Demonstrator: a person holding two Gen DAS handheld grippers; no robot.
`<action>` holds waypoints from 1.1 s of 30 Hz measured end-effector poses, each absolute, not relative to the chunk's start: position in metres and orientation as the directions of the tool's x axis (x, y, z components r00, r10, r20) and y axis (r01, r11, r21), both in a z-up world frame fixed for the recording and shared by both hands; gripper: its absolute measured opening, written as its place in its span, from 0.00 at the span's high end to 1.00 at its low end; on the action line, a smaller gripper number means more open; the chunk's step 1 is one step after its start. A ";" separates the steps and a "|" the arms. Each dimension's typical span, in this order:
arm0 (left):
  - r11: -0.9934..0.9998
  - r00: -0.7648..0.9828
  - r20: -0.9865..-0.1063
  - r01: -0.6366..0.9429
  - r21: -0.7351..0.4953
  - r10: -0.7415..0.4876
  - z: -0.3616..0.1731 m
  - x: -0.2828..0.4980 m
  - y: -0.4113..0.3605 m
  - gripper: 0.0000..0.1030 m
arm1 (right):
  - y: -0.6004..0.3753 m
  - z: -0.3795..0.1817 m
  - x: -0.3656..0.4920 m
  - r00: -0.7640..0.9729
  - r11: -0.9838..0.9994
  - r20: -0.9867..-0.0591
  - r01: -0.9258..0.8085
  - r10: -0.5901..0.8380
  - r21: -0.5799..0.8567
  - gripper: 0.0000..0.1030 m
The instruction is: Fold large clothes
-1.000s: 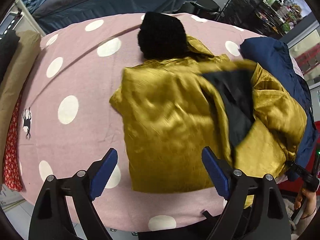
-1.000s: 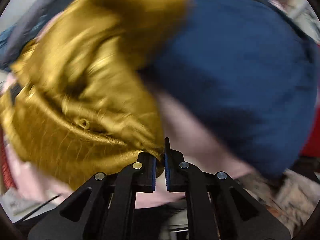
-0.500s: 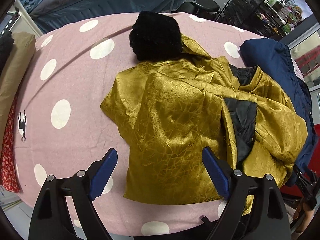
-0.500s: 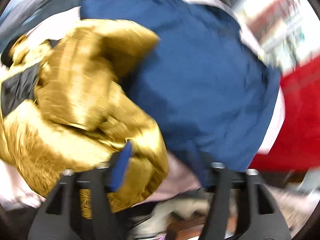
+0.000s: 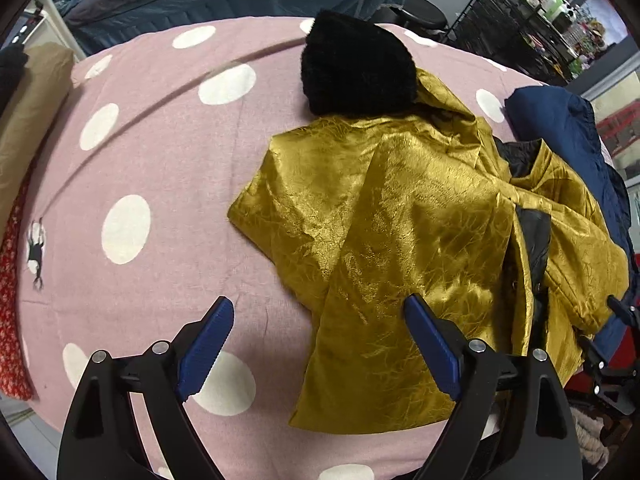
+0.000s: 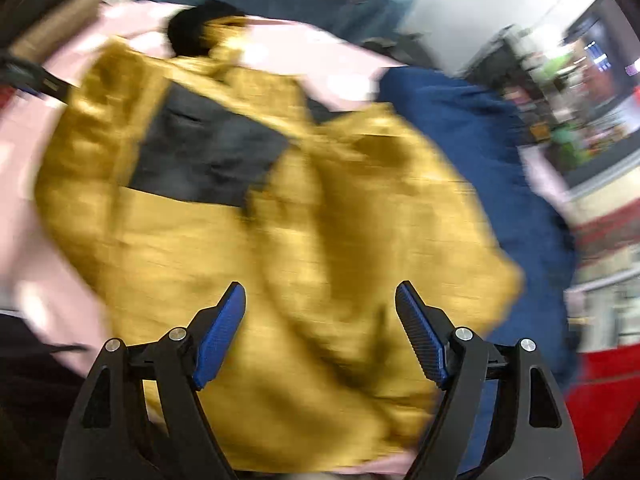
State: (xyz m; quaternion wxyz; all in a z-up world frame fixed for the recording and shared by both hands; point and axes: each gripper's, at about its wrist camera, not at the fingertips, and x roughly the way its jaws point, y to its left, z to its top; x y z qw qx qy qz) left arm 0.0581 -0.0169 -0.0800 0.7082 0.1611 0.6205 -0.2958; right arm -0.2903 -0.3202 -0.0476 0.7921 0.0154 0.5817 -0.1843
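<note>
Moved since 1 second ago: my right hand-held gripper (image 6: 320, 336) was pinched on a fold of the gold jacket (image 5: 400, 240); its jaws have just been opening and nothing sits between them now, the cloth lying loose below. That flap has dropped across the jacket's body.
Left hand-held gripper (image 5: 316, 344): jaws wide apart, gripping nothing, hovering over the jacket's near hem.
Jacket position: spread on the pink spotted bed cover (image 5: 160, 160), black fur hood (image 5: 356, 64) at the jacket's far end, navy garment (image 5: 560, 128) touching its right side.
Done so far, as I judge: 1 side folded inward, with a black lining strip (image 5: 532, 240) showing along it.
Left to do: the jacket's left side and sleeve look unfolded, the right edge is bunched, and the lengthwise fold toward the hood is not yet made.
</note>
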 end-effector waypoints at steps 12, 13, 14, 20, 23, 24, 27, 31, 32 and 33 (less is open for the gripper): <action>0.666 -0.059 -0.950 0.699 -0.259 -0.308 -0.096 0.046 -0.041 0.84 | -0.277 -0.102 -0.253 0.205 0.944 -0.979 0.322 0.007 0.074 0.84; 0.644 -0.055 -0.948 0.721 -0.255 -0.313 -0.091 0.041 -0.038 0.87 | -0.276 -0.098 -0.257 0.217 0.945 -0.976 0.312 0.025 0.094 0.88; 0.628 -0.055 -0.946 0.735 -0.254 -0.319 -0.086 0.036 -0.034 0.88 | -0.274 -0.093 -0.260 0.230 0.946 -0.972 0.299 0.056 0.125 0.92; 0.581 -0.104 -0.946 0.766 -0.274 -0.308 -0.075 0.008 0.012 0.91 | -0.256 -0.079 -0.287 0.223 0.963 -0.964 0.193 0.144 0.189 0.96; 0.579 -0.154 -0.953 0.765 -0.282 -0.259 -0.088 -0.015 0.041 0.91 | -0.244 -0.089 -0.302 0.151 0.974 -0.977 0.151 0.149 0.172 0.96; 0.577 -0.168 -0.956 0.767 -0.280 -0.242 -0.094 -0.021 0.045 0.91 | -0.243 -0.093 -0.306 0.133 0.972 -0.981 0.167 0.141 0.163 0.96; 0.586 -0.241 -0.954 0.753 -0.299 -0.176 -0.119 -0.043 0.063 0.91 | -0.255 -0.102 -0.311 0.114 0.947 -0.984 0.277 0.136 0.163 0.95; 0.631 -0.308 -0.949 0.723 -0.283 -0.074 -0.162 -0.064 0.086 0.85 | -0.277 -0.096 -0.310 0.153 0.907 -0.985 0.399 0.077 0.133 0.56; 0.653 -0.319 -0.945 0.702 -0.286 -0.071 -0.167 -0.064 0.091 0.82 | -0.282 -0.089 -0.308 0.175 0.903 -0.984 0.419 0.022 0.095 0.34; 0.676 -0.323 -0.943 0.679 -0.288 -0.077 -0.170 -0.061 0.096 0.80 | -0.284 -0.085 -0.306 0.188 0.904 -0.982 0.420 -0.009 0.072 0.31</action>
